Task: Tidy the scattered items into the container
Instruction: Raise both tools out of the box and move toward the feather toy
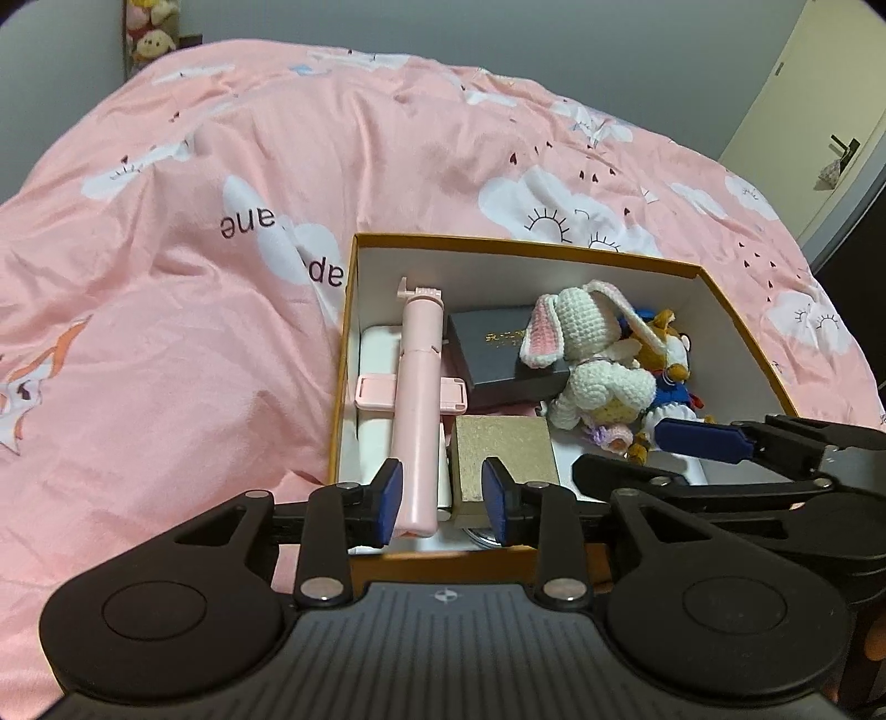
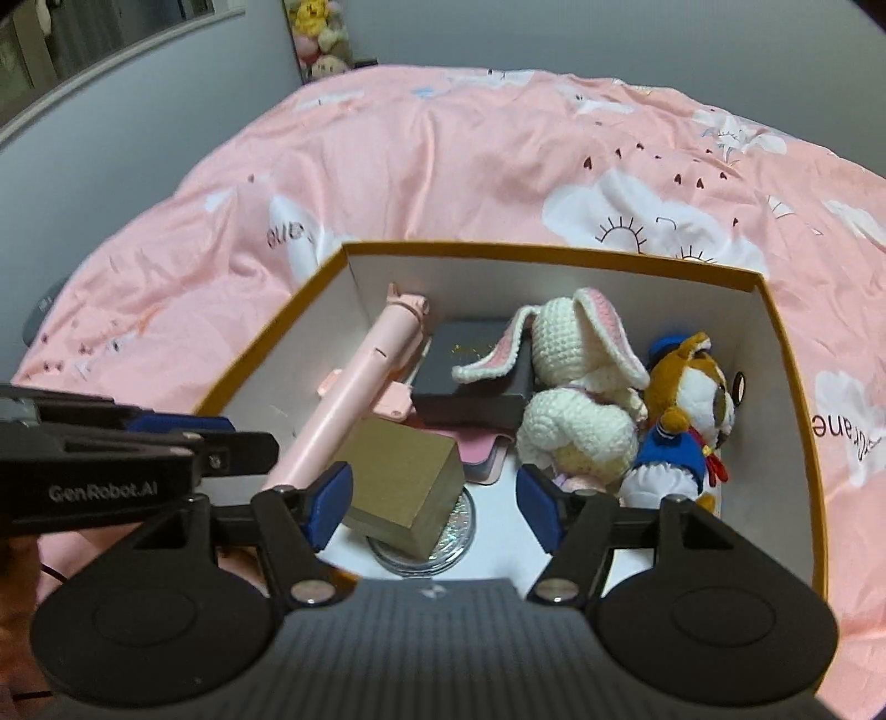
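Observation:
An orange-rimmed cardboard box (image 1: pixel 736 310) (image 2: pixel 797 387) sits on the pink bed. Inside lie a pink selfie stick (image 1: pixel 418 410) (image 2: pixel 354 399), a black case (image 1: pixel 498 343) (image 2: pixel 470 365), a gold block (image 1: pixel 506 448) (image 2: pixel 398 476), a crocheted white bunny (image 1: pixel 592 360) (image 2: pixel 576 404), a plush dog in blue (image 1: pixel 670 376) (image 2: pixel 686 421) and a round clear disc (image 2: pixel 454 531). My left gripper (image 1: pixel 443 501) is open over the box's near edge, its left pad touching the stick's end. My right gripper (image 2: pixel 434 501) is open and empty above the gold block; it also shows in the left wrist view (image 1: pixel 703 437).
A pink duvet with cloud prints (image 1: pixel 277 166) (image 2: pixel 498 166) covers the bed all around the box. Plush toys stand on a shelf at the far wall (image 1: pixel 149 33) (image 2: pixel 321 33). A cream door (image 1: pixel 819 99) is at the right.

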Tool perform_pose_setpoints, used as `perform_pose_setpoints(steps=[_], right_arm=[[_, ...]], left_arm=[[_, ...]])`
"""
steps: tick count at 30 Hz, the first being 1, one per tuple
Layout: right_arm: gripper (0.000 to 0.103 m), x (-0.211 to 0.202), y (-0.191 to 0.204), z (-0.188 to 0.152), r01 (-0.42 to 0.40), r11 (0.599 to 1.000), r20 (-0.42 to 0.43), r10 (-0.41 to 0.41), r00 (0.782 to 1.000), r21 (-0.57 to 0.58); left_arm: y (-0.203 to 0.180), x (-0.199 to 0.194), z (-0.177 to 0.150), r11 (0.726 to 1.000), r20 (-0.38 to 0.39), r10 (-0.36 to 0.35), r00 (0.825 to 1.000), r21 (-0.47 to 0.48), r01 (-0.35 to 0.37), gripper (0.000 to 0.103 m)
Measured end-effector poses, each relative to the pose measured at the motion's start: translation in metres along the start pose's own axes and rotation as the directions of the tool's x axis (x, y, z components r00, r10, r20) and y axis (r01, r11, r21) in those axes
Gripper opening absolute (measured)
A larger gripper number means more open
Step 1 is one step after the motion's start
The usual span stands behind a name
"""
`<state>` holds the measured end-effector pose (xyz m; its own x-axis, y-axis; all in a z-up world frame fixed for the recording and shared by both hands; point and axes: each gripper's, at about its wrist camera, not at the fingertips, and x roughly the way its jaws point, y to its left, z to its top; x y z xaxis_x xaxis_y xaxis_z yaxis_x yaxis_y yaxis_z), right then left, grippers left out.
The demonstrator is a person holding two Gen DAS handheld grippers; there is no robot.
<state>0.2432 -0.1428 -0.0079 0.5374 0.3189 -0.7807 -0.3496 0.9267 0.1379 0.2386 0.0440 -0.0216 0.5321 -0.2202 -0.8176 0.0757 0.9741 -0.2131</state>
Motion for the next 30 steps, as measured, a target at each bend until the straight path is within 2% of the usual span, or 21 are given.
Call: perform_pose_setpoints(steps=[6,12,19,24,26,28,30], right_arm=[[0.068,-0.022,0.004,-0.011,-0.039,0.999,0.037,0.039,0.999,-0.018],[0.068,-0.044,0.010,-0.026,-0.026,0.998,0.074,0.030,0.997,-0.051],[0.069,-0.068,0.016,-0.048,-0.023,0.998,0.114,0.030,0.993,-0.064],[0.072,-0.087,0.019,-0.069,-0.010,0.998,0.163,0.021,0.986,-0.067],[0.074,-0.093,0.021,-0.077,-0.003,0.998,0.176,0.016,0.984,-0.071],[0.075,-0.098,0.021,-0.083,-0.004,0.998,0.180,0.016,0.984,-0.066],[0.079,-0.103,0.021,-0.091,-0.010,0.998,0.182,0.021,0.983,-0.058]], left_arm=[[-0.006,-0.018,-0.009,1.000,0.023,0.007,1.000,0.023,-0.008,0.036],[-0.009,-0.032,-0.024,0.999,0.014,0.006,1.000,0.035,-0.006,0.036],[-0.011,-0.048,-0.053,1.000,-0.008,0.008,1.000,0.003,-0.008,0.036],[-0.016,-0.060,-0.077,1.000,0.007,0.018,1.000,0.009,-0.018,0.037],[-0.018,-0.064,-0.086,1.000,0.008,0.012,1.000,0.015,-0.012,0.038],[-0.021,-0.068,-0.095,1.000,0.008,0.008,1.000,0.026,-0.008,0.046],[-0.025,-0.072,-0.105,0.999,0.004,0.013,1.000,0.045,-0.013,0.049]])
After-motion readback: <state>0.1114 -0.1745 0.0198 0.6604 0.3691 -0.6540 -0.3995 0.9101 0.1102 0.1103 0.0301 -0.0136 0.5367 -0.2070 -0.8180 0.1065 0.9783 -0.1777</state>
